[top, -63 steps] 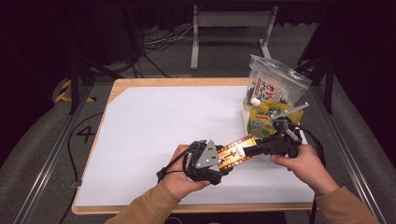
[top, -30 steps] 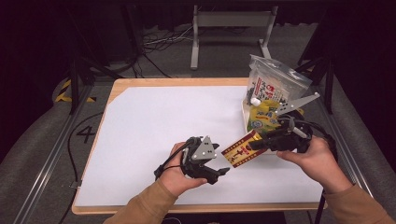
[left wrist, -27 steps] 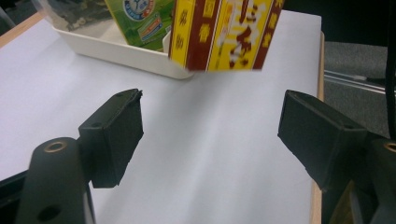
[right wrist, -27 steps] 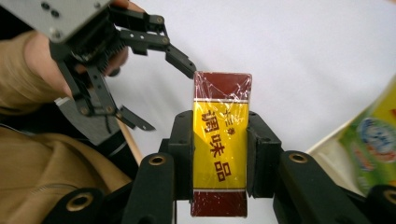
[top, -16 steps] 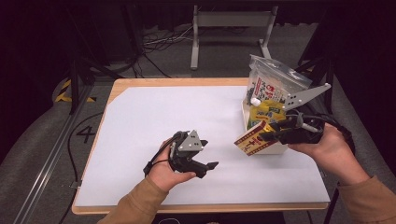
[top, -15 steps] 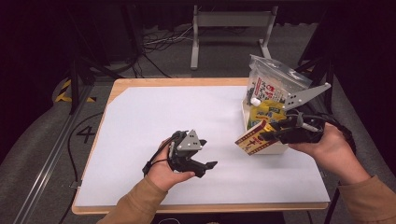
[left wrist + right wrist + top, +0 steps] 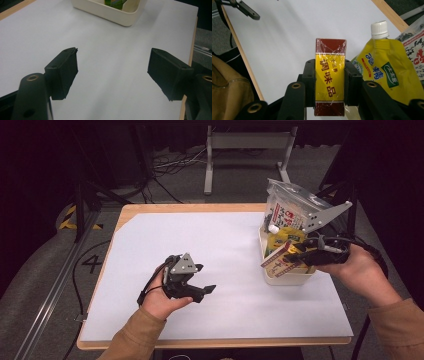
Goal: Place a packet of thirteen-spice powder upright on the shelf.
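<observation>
Your right gripper [image 7: 300, 256] squeezes the box [image 7: 278, 262] at the right of the frame, just over the tub's [image 7: 290, 279] front rim. The box's long side points down-left, so tip it in. Your left gripper [image 7: 202, 290] is open, far off.

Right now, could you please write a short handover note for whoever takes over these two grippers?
Left gripper: open, holding nothing, low over the white table at its near left.
Right gripper: shut on the red-and-yellow box, held tilted over the near rim of the cream bin at the table's right side.
In the bin: a yellow spout pouch with a white cap, and a clear printed bag standing at the far end.
Done: the box is in the right gripper alone and has reached the bin.
Left: probably lower the box into the bin beside the pouch, then open the jaws and back away.
</observation>
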Tool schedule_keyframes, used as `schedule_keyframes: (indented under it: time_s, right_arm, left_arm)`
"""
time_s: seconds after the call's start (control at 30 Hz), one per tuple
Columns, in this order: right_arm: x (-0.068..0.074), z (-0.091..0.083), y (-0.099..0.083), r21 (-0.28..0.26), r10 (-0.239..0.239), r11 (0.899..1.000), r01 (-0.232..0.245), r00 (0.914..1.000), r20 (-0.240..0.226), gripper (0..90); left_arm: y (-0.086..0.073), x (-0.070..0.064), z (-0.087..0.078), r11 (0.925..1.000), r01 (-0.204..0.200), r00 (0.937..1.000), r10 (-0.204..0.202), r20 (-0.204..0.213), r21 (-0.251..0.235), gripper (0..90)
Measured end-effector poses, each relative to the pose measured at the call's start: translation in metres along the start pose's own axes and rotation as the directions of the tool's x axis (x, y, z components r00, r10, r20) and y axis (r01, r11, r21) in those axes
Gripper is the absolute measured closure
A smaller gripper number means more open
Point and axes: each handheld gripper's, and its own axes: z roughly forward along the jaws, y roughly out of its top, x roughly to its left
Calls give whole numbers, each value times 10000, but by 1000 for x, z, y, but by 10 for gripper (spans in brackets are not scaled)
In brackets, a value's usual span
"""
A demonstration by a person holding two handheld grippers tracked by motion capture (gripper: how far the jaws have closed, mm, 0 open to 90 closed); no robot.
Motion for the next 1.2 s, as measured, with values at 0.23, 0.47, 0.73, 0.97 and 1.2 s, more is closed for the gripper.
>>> schedule_keyframes:
  time_s: [0.23, 0.47, 0.73, 0.97, 1.2]
  right_arm:
    - [-8, 3, 2, 402, -581, 9976, 572, 9981, 218, 687]
    - [-15, 10, 1, 868, -977, 9917, 948, 9948, 291, 686]
    - [-22, 16, 0, 1327, -1153, 9851, 1097, 9927, 353, 686]
    - [-27, 22, -3, 1694, -1438, 9761, 1358, 9889, 362, 685]
    - [-31, 31, -6, 2082, -1726, 9647, 1614, 9843, 366, 685]
  left_arm:
    - [-7, 8, -10, 9993, 371, 9990, -372, -229, -25, 243]
    - [-11, 15, -15, 9979, 643, 9975, -643, -275, -32, 238]
    - [-14, 21, -19, 9968, 800, 9959, -802, -417, -66, 237]
    - [-15, 23, -20, 9965, 837, 9955, -839, -433, -60, 237]
    - [-16, 26, -20, 9963, 856, 9955, -853, -415, 53, 239]
